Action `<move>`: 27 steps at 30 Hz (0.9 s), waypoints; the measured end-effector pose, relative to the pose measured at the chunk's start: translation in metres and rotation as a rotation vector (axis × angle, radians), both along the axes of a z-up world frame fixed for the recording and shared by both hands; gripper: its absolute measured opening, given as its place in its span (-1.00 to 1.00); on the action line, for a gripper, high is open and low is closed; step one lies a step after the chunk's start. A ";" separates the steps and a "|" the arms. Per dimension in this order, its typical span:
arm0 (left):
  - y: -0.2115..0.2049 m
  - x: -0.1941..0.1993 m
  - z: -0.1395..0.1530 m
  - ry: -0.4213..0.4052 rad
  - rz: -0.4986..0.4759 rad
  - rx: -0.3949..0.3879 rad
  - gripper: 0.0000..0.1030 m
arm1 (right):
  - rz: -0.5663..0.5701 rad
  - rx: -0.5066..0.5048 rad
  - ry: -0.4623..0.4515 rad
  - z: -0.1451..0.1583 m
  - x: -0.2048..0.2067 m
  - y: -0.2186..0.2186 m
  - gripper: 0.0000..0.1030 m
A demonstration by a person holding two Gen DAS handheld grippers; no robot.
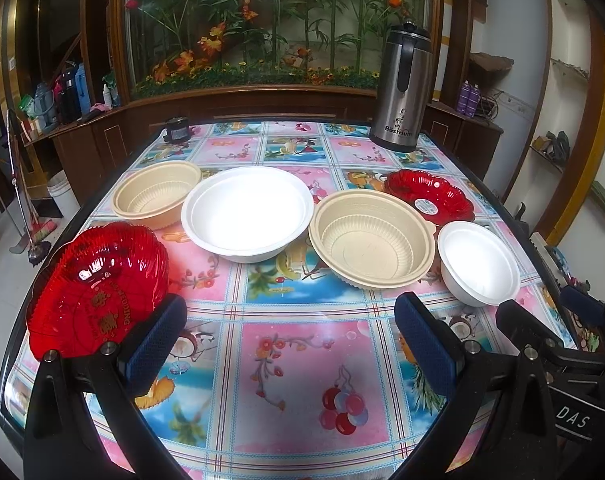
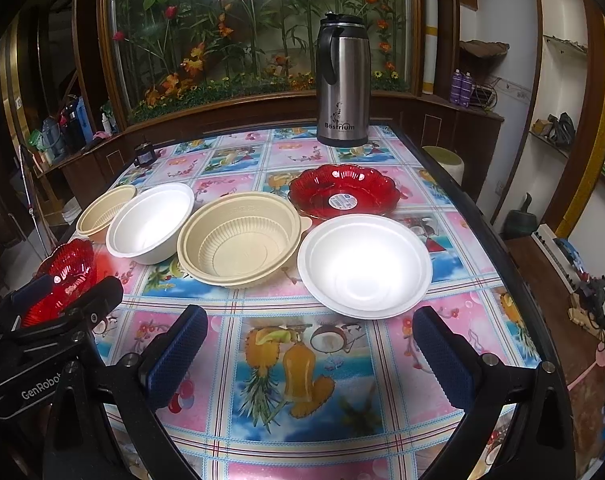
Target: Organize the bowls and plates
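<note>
Both claws, left claw [image 1: 290, 344] and right claw [image 2: 310, 354], are hovering spread apart, empty; light white bowl [image 2: 364, 266] ahead risks sliding off table [image 2: 262, 420] if nudged.

Each hand-held gripper is built from black arms fastened with round silver screws. The left hand-held gripper [image 1: 290, 344] and right hand-held gripper [image 2: 308, 356] are tipped with dark blue, dimpled pads [image 1: 154, 344]. White lettering "GenRobot" is printed on one black body.
</note>
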State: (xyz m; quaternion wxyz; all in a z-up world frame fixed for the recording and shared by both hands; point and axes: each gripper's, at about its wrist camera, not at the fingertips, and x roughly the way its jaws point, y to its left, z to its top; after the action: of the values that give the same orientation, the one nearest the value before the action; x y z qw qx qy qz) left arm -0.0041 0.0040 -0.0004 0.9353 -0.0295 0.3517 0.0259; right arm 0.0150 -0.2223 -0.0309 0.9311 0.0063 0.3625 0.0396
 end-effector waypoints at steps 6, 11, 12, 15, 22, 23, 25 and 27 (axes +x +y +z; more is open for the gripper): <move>0.000 0.000 -0.001 0.001 0.002 0.000 1.00 | 0.001 -0.002 -0.001 0.001 0.000 0.000 1.00; 0.000 0.000 -0.001 0.001 0.002 -0.001 1.00 | 0.000 -0.001 -0.001 0.000 0.000 0.000 1.00; 0.000 0.000 -0.001 0.001 0.002 -0.001 1.00 | 0.000 -0.002 -0.001 0.000 0.000 0.001 1.00; 0.000 0.000 -0.001 0.002 0.001 -0.002 1.00 | 0.000 -0.003 0.000 0.000 0.000 0.001 1.00; 0.002 -0.001 -0.004 0.002 0.001 -0.002 1.00 | 0.001 -0.002 0.001 0.000 0.001 0.001 1.00; 0.002 -0.001 -0.004 0.003 0.002 -0.002 1.00 | 0.001 -0.002 0.002 0.000 0.001 0.001 1.00; 0.002 -0.001 -0.004 0.002 0.001 -0.001 1.00 | 0.001 -0.004 0.000 0.000 0.001 0.001 1.00; 0.004 -0.001 -0.006 0.002 0.002 -0.001 1.00 | 0.002 -0.003 0.001 0.000 0.001 0.002 1.00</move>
State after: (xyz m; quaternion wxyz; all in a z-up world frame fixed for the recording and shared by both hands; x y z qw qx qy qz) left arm -0.0054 0.0078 -0.0061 0.9350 -0.0305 0.3524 0.0265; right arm 0.0163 -0.2203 -0.0306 0.9309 0.0045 0.3630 0.0399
